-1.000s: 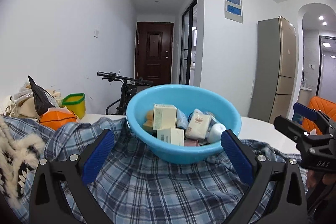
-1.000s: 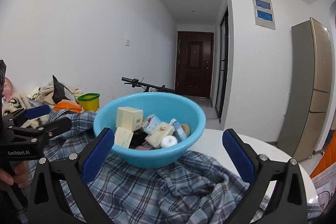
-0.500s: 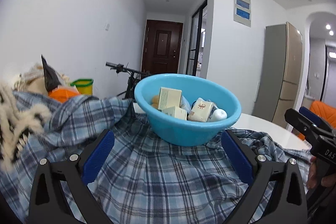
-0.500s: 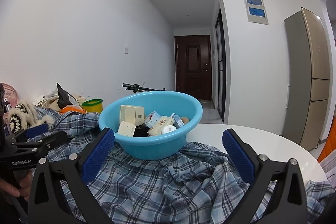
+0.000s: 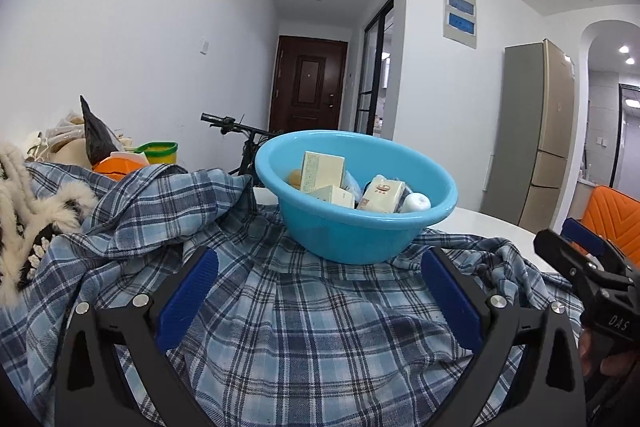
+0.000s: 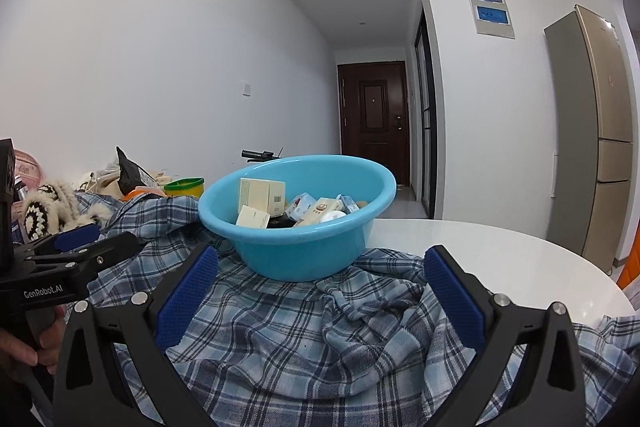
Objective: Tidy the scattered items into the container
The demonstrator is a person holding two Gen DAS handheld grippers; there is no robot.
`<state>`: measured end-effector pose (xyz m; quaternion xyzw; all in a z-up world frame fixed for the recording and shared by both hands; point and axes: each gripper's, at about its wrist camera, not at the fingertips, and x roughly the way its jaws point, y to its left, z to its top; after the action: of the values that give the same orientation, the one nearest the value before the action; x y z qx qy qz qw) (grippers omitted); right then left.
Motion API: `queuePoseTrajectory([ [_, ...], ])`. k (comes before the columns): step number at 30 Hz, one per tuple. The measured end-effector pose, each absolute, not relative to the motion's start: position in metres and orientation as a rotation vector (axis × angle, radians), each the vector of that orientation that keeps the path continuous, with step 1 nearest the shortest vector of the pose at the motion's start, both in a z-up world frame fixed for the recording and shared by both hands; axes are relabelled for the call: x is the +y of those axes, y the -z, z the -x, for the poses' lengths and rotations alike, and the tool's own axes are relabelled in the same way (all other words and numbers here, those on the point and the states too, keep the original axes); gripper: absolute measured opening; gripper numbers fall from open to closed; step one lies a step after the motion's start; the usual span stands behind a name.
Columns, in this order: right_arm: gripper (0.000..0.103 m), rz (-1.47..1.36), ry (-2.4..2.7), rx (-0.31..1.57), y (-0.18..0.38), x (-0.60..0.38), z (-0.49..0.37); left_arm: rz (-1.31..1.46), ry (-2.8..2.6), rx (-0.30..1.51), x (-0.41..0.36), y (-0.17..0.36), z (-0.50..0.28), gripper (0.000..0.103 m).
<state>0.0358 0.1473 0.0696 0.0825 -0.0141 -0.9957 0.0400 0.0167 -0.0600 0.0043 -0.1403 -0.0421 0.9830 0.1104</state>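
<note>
A light blue basin (image 5: 348, 235) stands on a crumpled blue plaid shirt (image 5: 304, 323) spread over the table. In it lie several cream boxes (image 5: 322, 171), small packets and a white round cap (image 5: 418, 203). My left gripper (image 5: 320, 301) is open just short of the basin, low over the shirt, with nothing between its blue pads (image 5: 188, 297). The right wrist view shows the same basin (image 6: 296, 251) and its boxes (image 6: 260, 195). My right gripper (image 6: 320, 301) is open and empty over the shirt (image 6: 320, 339). Each gripper shows at the edge of the other's view.
The white round table (image 6: 500, 251) is bare to the right of the shirt. At the left lie a fluffy knit item (image 5: 28, 211), a black bag (image 5: 96, 139), an orange object (image 5: 116, 167) and a green-rimmed cup (image 5: 162, 151). A bicycle (image 5: 240, 131), fridge (image 5: 536, 135) and orange chair (image 5: 612, 219) stand behind.
Both grippers have drawn back from the basin, which now looks farther off. More of the plaid shirt lies in front of each gripper. Both stay open and empty.
</note>
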Motion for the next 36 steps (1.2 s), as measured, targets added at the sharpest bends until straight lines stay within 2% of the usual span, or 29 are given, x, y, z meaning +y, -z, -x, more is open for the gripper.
queuePoseTrajectory([
  [6,0.103,-0.252,3.051,-0.036,-0.069,0.146,-0.038,0.405,-2.894,-0.077,-0.053,0.003,-0.018,0.103],
  [17,0.103,-0.450,3.119,0.001,-0.060,0.142,-0.017,0.437,-2.955,0.023,-0.042,0.005,-0.014,0.103],
  [36,0.103,-0.474,3.166,-0.035,-0.059,0.146,-0.016,0.447,-2.977,0.023,-0.044,0.006,-0.014,0.103],
])
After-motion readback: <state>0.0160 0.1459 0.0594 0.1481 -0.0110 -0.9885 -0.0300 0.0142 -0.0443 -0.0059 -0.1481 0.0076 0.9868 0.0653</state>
